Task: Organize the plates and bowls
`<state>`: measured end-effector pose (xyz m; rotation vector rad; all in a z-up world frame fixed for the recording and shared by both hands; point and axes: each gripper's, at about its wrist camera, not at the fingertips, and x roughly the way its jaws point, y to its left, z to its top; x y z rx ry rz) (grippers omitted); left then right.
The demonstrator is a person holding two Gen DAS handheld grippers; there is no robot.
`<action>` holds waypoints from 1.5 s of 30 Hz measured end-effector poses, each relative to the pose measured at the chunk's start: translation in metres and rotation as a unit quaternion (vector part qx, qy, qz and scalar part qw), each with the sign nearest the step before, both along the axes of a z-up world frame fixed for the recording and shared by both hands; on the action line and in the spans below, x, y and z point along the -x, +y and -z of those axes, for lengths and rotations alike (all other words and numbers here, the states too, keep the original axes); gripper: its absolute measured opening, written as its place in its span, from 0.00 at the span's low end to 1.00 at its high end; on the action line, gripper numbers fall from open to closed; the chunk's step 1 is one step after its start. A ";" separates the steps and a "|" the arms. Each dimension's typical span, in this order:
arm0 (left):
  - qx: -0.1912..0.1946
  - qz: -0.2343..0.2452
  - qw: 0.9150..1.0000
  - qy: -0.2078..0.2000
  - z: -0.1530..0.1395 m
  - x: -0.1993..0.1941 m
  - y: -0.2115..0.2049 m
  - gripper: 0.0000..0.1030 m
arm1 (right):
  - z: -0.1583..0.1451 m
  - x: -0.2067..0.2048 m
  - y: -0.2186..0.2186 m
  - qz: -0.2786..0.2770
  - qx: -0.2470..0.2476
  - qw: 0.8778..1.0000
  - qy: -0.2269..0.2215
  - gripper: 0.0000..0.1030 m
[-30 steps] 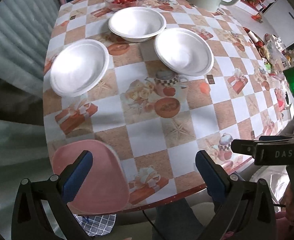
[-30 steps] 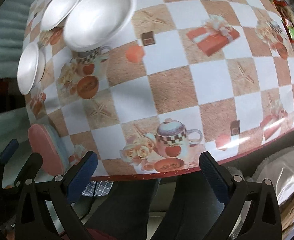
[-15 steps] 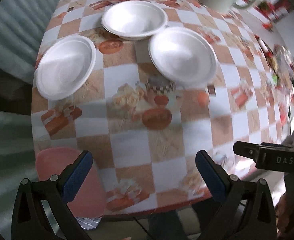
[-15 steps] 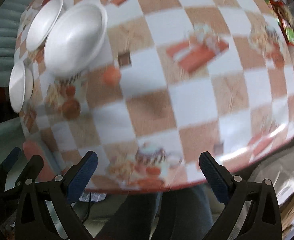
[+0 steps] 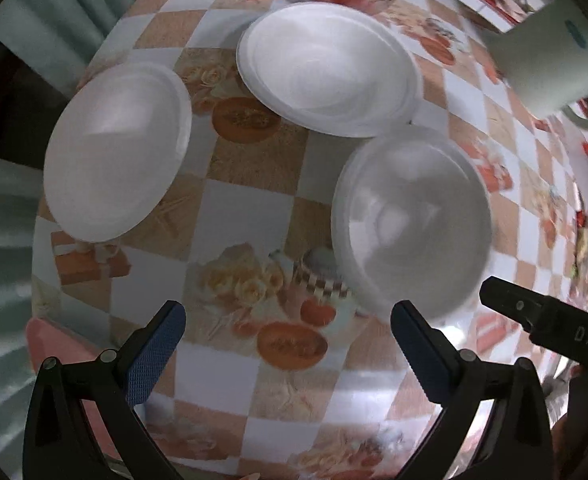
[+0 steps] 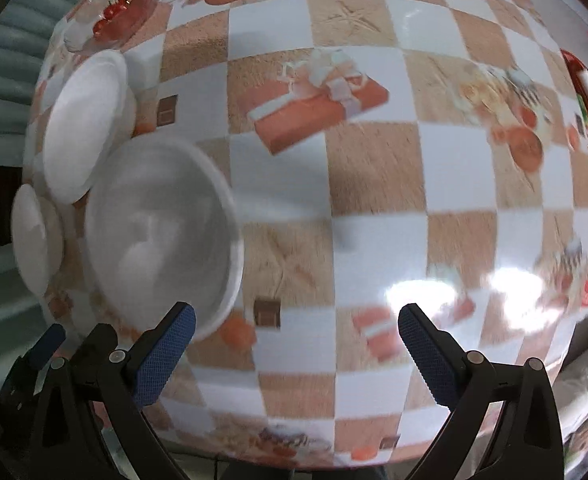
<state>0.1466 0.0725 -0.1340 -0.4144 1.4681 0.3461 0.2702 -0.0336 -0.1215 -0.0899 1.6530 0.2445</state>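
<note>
a table under a checkered orange-and-white printed oilcloth (image 5: 249,364) filled both views. the left gripper (image 5: 287,354) and right gripper (image 6: 294,354) hovered with fingers apart, empty. three shallow white foam bowls (image 5: 410,220) lay separately toward the far-left corner, unstacked; a pink plate (image 5: 53,344) sat at the near-left edge. organizing looked unstarted.

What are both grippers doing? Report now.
Left gripper: open, holding nothing, above the table.
Right gripper: open, holding nothing, nearest white bowl.

Lighting and picture quality: bright, even indoor light; heavy fisheye bulge.
Motion blur throughout, strongest at 5 o'clock; white glare on the surface (image 6: 474,292) at 4 o'clock in right wrist view; dark vignetted corners.
</note>
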 end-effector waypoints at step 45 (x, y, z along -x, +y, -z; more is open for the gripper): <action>0.014 0.164 0.985 0.042 0.046 0.014 -0.089 0.23 | 0.051 0.112 0.022 -0.061 -0.016 0.996 0.069 0.17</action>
